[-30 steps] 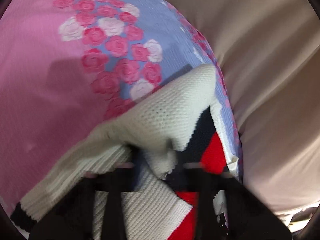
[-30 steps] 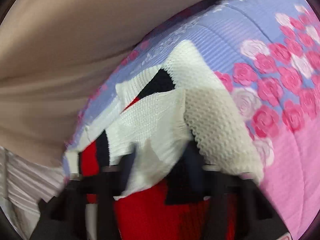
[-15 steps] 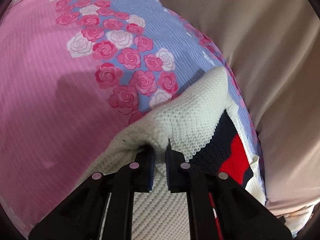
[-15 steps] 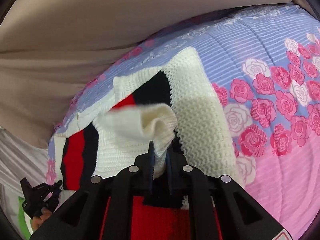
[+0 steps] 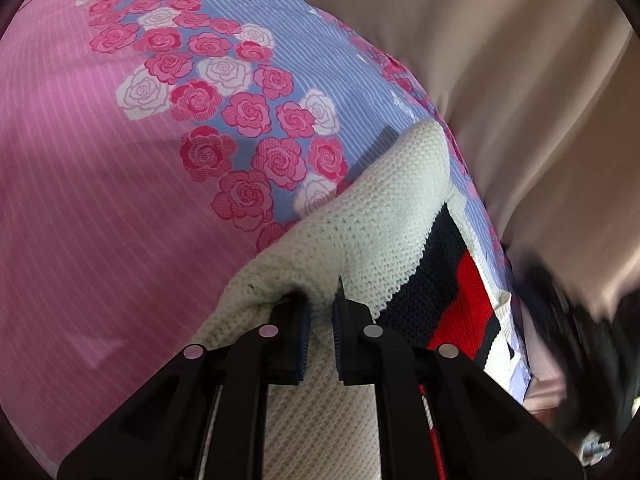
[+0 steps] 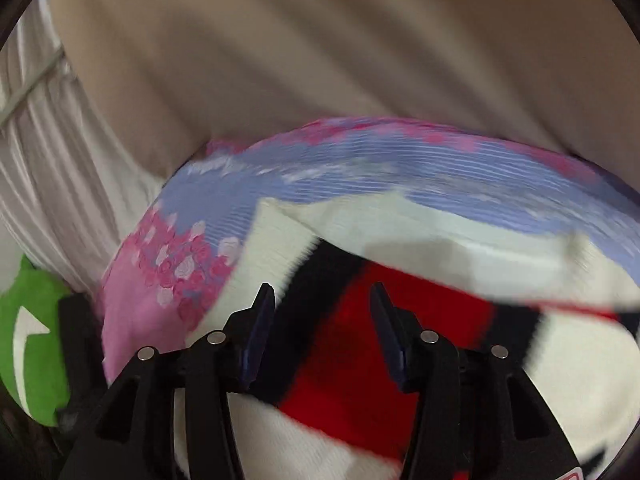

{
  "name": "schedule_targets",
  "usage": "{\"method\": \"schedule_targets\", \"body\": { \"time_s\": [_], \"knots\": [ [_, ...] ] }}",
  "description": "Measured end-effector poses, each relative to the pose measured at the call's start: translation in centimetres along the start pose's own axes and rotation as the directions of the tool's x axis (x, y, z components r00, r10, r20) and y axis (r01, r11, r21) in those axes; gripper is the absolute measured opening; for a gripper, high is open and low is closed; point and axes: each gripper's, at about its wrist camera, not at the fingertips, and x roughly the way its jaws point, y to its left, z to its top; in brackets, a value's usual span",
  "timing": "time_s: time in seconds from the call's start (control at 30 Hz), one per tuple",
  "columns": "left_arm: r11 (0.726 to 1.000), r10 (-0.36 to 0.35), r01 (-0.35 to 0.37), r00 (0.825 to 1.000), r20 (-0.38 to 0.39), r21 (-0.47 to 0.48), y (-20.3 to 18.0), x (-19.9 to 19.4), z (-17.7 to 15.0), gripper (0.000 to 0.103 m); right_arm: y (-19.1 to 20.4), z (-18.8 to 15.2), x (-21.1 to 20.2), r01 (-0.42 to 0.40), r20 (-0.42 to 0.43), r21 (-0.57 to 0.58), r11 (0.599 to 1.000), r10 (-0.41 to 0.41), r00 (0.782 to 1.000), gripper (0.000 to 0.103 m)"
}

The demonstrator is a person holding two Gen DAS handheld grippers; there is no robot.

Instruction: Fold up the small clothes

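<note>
A small knitted sweater (image 5: 360, 232), cream with navy and red stripes, lies on a flowered pink and blue bedspread (image 5: 120, 140). My left gripper (image 5: 320, 320) is shut on a pinched fold of the sweater's cream edge. In the right wrist view the sweater (image 6: 400, 320) lies just below my right gripper (image 6: 320, 300), which is open and holds nothing, over the red and navy stripes. That view is blurred.
Beige curtain fabric (image 5: 500, 60) hangs beyond the bedspread's far edge and also shows in the right wrist view (image 6: 320, 60). A green object (image 6: 28, 340) and white pleated cloth (image 6: 48, 160) are at the left in the right wrist view.
My right gripper has let go of the cream fold and opened, and swung left. My left gripper stays shut on the sweater's edge, which now lies flatter.
</note>
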Motion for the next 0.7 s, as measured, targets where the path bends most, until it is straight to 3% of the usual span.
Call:
{"method": "schedule_targets", "body": {
  "time_s": [0.17, 0.2, 0.23, 0.27, 0.47, 0.57, 0.7],
  "knots": [
    [0.998, -0.015, 0.016, 1.0, -0.018, 0.054, 0.1, 0.1, 0.1, 0.01, 2.3, 5.3, 8.1, -0.008, -0.1, -0.074, 0.997, 0.001, 0.995, 0.056],
    [0.998, -0.019, 0.021, 1.0, -0.022, 0.059, 0.1, 0.1, 0.1, 0.01, 2.2, 4.9, 8.4, -0.001, -0.112, -0.083, 0.997, -0.008, 0.994, 0.051],
    [0.998, -0.024, 0.026, 0.999, -0.025, 0.06, 0.2, 0.1, 0.2, 0.01, 2.1, 4.6, 8.5, 0.0, -0.124, -0.098, 0.995, -0.012, 0.992, 0.013],
    [0.998, -0.03, 0.032, 0.999, -0.032, 0.062, 0.3, 0.1, 0.2, 0.01, 2.0, 4.6, 9.0, -0.013, -0.141, -0.113, 0.994, -0.003, 0.99, 0.009],
    [0.996, -0.05, 0.053, 0.998, -0.036, 0.075, 1.0, -0.2, 0.4, 0.009, 4.4, 8.5, 10.1, -0.007, -0.038, -0.149, 0.989, 0.002, 0.999, 0.007],
    [0.994, -0.063, 0.065, 0.998, -0.027, 0.083, 1.4, -0.3, 0.2, 0.009, 4.3, 8.4, 15.2, 0.063, -0.136, -0.166, 0.984, -0.086, 0.987, 0.008],
    [0.99, -0.035, 0.038, 0.999, -0.022, 0.133, 0.9, -0.5, 0.0, 0.009, 3.5, 8.3, 14.1, 0.029, -0.083, -0.054, 0.998, -0.033, 0.996, 0.012]
  ]
}}
